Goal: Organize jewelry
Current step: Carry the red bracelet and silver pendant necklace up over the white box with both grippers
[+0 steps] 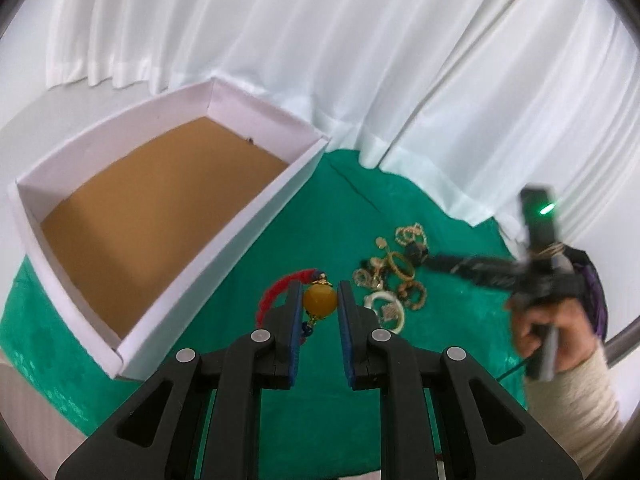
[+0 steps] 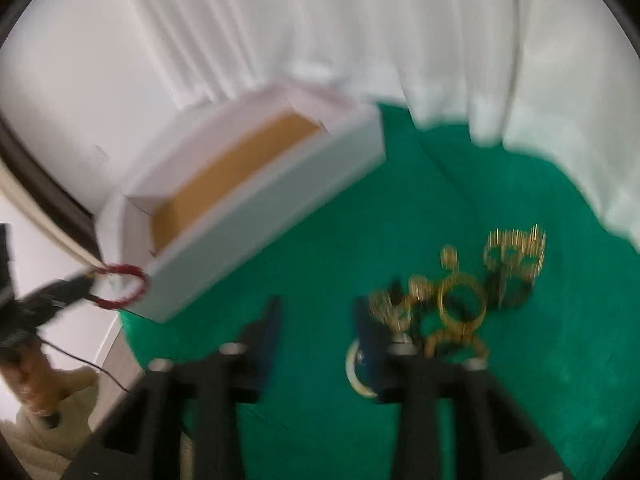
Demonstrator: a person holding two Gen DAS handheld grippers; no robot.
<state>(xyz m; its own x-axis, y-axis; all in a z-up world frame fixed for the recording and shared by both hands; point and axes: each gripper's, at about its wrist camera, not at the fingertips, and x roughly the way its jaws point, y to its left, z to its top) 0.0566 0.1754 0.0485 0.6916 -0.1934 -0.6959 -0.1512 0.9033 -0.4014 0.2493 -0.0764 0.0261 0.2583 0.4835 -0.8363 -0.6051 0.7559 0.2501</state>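
Left wrist view first: the left gripper (image 1: 319,300) has its jaws pinching an amber bead (image 1: 319,299) – it sits right between the blue pads, and a red cord loop (image 1: 280,286) hangs off it to the left with a little gold cap on top of the bead. All of this hangs over the green cloth (image 1: 320,216) that covers the bench. To the left sits a white box (image 1: 224,248) with a brown floor, nothing visible inside it. To the right of the bead there's the jewelry pile (image 1: 394,280) on the cloth: a gold bangle, gold chains, a white ring-shaped piece nearest the camera. Further right, the right gripper (image 1: 420,258) reaches in over the far side of the pile, held by a hand (image 1: 548,332) in a cream sleeve; it's blurred, so I can't tell from here how its jaws stand. White curtain behind everything.

Right wrist view – pretty blurry. The right gripper (image 2: 316,320) has its jaws spread apart with nothing between them, just green cloth (image 2: 320,240) showing in the gap. The jewelry pile (image 2: 460,300) lies just right of the jaws; the white ring (image 2: 354,376) peeks out beside the right finger. The white box (image 2: 256,216) is up-left, and at its near corner the left gripper (image 2: 90,284) shows with the red cord loop (image 2: 128,286) dangling from its tip.
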